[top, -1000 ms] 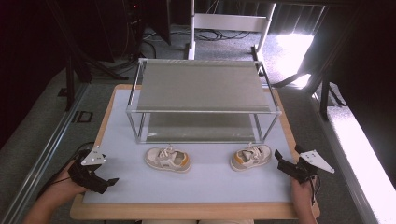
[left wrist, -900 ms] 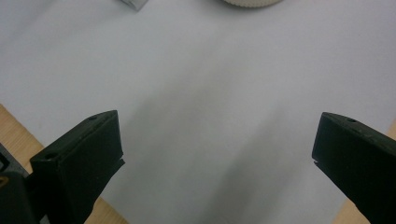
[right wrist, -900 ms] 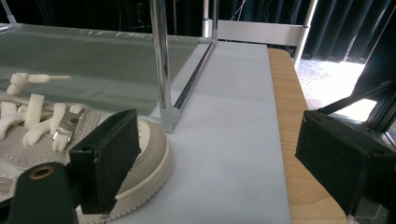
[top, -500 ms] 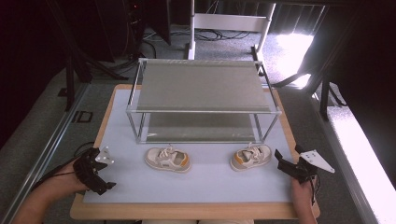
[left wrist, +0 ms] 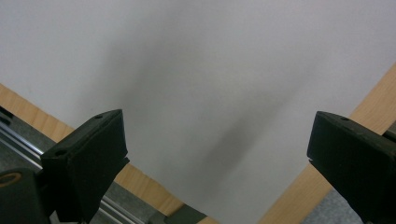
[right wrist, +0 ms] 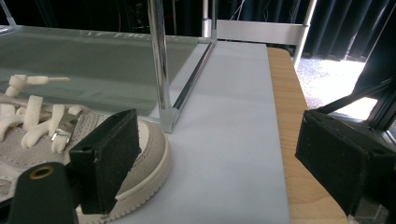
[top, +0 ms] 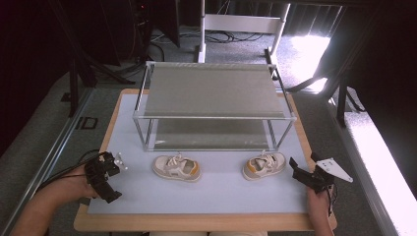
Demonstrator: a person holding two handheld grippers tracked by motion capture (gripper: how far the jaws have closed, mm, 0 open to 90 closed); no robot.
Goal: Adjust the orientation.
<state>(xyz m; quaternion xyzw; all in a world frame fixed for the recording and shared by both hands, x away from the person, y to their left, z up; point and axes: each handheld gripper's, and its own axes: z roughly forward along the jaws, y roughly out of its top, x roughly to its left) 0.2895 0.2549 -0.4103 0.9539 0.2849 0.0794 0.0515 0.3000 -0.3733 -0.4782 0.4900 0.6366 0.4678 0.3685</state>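
Since a second ago the left gripper [top: 109, 184] has turned in the hand at the table's 8 o'clock corner, and its jaws now point down toward the near edge; the right gripper [top: 300, 172] has barely shifted. The left gripper's jaws stand wide apart over bare white mat [left wrist: 196, 93], with the wooden table [left wrist: 373, 100] edge showing at both sides. Two small beige shoes lie on the mat in front of one two-level metal rack [top: 214, 105]. The left shoe [top: 176, 167] sits well apart from the left gripper, at its 2 o'clock. The right shoe [top: 264, 164] lies just beside the right gripper, at its 10 o'clock, and its jaws gape wide with the shoe's heel behind the left jaw.
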